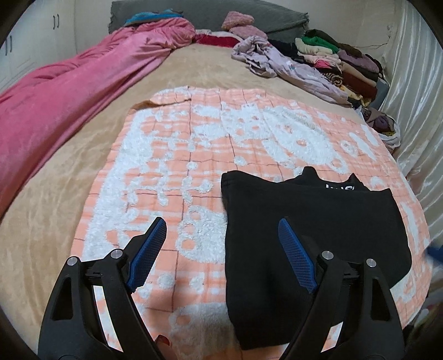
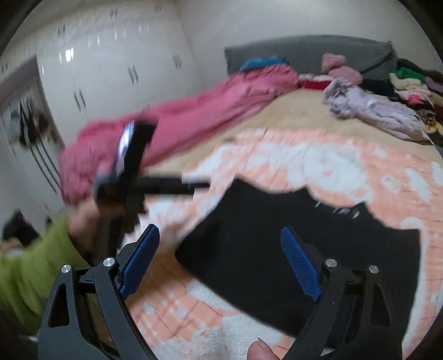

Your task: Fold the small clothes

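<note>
A small black garment lies folded flat on an orange-and-white checked blanket on the bed; a white print shows at its far edge. It also shows in the blurred right wrist view. My left gripper is open and empty, above the garment's left edge. My right gripper is open and empty, above the garment's near left part. The left gripper's body shows at the left of the right wrist view, held by a hand in a green sleeve.
A pink quilt lies along the bed's left side. A lilac garment and a stack of folded clothes sit at the far right. A grey headboard is behind. White wardrobes stand to the left.
</note>
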